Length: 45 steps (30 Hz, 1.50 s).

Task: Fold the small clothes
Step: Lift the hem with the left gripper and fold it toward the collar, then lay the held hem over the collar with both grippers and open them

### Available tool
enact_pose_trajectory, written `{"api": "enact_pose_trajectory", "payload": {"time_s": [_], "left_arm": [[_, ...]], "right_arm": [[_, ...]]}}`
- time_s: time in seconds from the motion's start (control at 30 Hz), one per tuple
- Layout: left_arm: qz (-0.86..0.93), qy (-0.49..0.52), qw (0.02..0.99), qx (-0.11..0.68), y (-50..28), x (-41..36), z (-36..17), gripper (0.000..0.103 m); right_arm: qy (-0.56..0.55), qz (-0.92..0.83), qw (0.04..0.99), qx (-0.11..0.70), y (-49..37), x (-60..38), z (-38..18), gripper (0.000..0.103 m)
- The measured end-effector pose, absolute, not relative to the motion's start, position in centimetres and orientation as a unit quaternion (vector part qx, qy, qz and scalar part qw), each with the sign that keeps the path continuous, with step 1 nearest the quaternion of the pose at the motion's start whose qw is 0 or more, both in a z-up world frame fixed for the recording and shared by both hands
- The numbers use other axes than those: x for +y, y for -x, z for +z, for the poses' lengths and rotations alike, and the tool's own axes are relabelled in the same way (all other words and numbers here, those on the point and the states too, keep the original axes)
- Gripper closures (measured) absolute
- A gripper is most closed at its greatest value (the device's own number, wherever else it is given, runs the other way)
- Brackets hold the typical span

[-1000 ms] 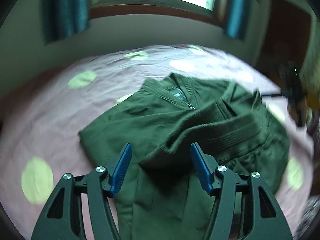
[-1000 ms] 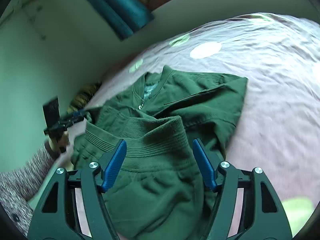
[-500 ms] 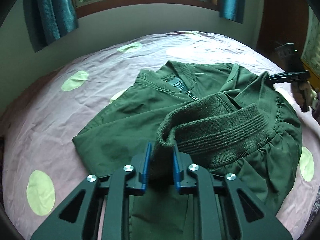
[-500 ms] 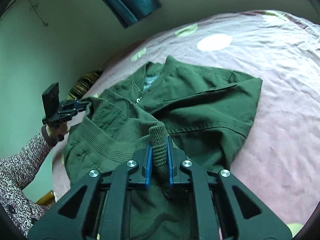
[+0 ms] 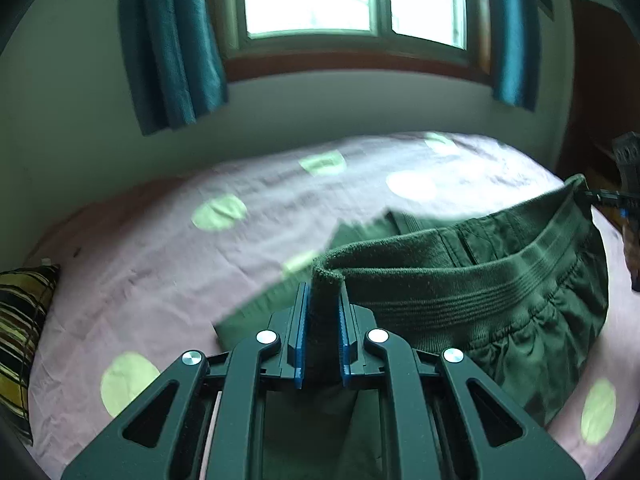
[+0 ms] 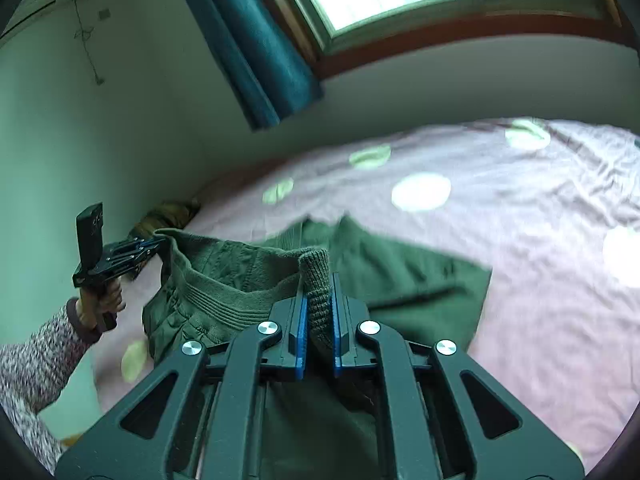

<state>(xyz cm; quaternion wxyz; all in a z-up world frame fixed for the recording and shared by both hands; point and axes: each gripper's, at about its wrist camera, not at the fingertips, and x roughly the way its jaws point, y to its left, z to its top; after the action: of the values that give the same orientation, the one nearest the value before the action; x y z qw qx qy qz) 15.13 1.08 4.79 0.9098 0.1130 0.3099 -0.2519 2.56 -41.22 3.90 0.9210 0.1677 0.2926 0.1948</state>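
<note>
A dark green jacket [image 5: 500, 292] with a ribbed hem lies on the pink bed; it also shows in the right wrist view [image 6: 400, 280]. My left gripper [image 5: 323, 300] is shut on one end of the ribbed hem and holds it up off the bed. My right gripper [image 6: 318, 300] is shut on the other end of the hem. The hem band stretches raised between the two grippers. The left gripper also shows at the left of the right wrist view [image 6: 156, 246], and the right one at the right edge of the left wrist view [image 5: 592, 196]. The jacket's collar end rests on the sheet.
The bed has a pink sheet [image 5: 160, 264] with pale green dots. A striped pillow [image 5: 20, 320] lies at the bed's left edge. A window with teal curtains [image 5: 172, 48] is on the wall behind. A dark wooden door [image 5: 600, 80] stands at the right.
Both grippers closed on the ribbed hem, one at each end, then lifted it. The hem has risen off the bed and the views tilted up toward the window.
</note>
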Motion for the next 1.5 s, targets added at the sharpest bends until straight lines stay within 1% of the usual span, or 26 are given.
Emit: {"api": "enact_pose_trajectory", "payload": {"time_s": [0.17,0.27,0.47,0.63,1.03,1.33,1.43,1.5], "left_arm": [[-0.218,-0.113,0.918,0.311,-19.7,-1.4,5.2,0.091],[-0.197,-0.116,0.914,0.335,-23.0,-3.0,3.0,0.091],[-0.168,-0.129,0.896,0.391,-26.6,-4.2,-2.8,0.092],[-0.156,-0.120,0.889,0.413,-28.0,-3.9,-5.3,0.092],[-0.145,-0.107,0.885,0.429,-29.7,-3.6,-7.9,0.091],[-0.144,-0.109,0.882,0.436,-30.0,-3.8,-8.2,0.091],[-0.144,-0.112,0.879,0.441,-30.0,-3.9,-7.7,0.088],[-0.149,-0.104,0.878,0.442,-29.8,-3.5,-7.0,0.087]], "right_arm": [[-0.175,0.173,0.926,0.286,-7.5,-42.3,4.9,0.094],[-0.192,0.151,0.919,0.310,-11.4,-43.2,2.9,0.094],[-0.212,0.119,0.892,0.382,-16.9,-44.1,-3.9,0.094],[-0.241,0.112,0.875,0.405,-18.1,-44.9,-7.6,0.094],[-0.287,0.112,0.850,0.427,-19.2,-45.8,-10.7,0.094],[-0.320,0.121,0.839,0.424,-19.1,-46.8,-11.5,0.094],[-0.321,0.121,0.839,0.422,-19.0,-46.9,-11.4,0.094],[-0.331,0.123,0.837,0.418,-18.6,-47.2,-11.1,0.090]]}}
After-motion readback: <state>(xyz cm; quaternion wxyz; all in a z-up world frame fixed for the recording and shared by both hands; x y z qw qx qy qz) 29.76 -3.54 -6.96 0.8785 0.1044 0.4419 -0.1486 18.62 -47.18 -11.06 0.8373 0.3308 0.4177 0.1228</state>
